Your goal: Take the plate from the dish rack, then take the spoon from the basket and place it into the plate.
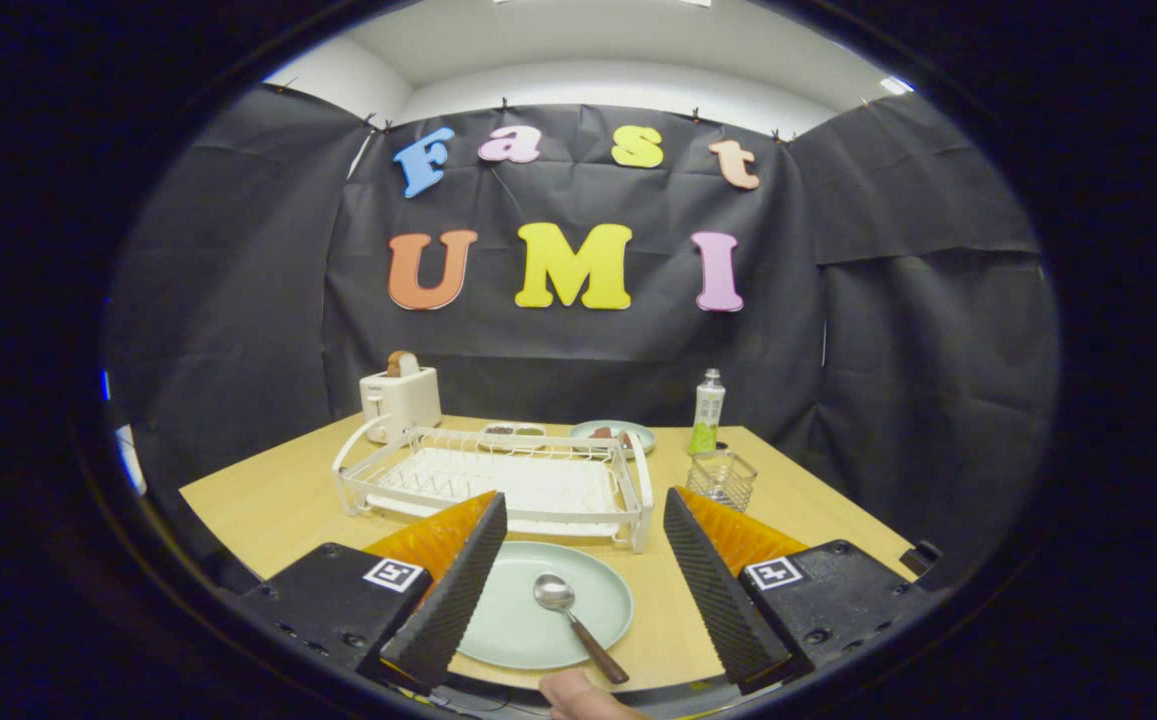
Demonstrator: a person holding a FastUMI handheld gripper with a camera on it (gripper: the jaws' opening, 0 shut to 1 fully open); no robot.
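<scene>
On the pale wooden bench [268, 505], the white wire dish rack [498, 480] stands empty beyond the fingers, which are spread apart holding nothing. The round pale-green plate [518, 625], probably rigid and breakable, lies between them, near edge cut off. The metal spoon with brown handle [578, 625], light and slippery, rests in it; grip its handle.
</scene>
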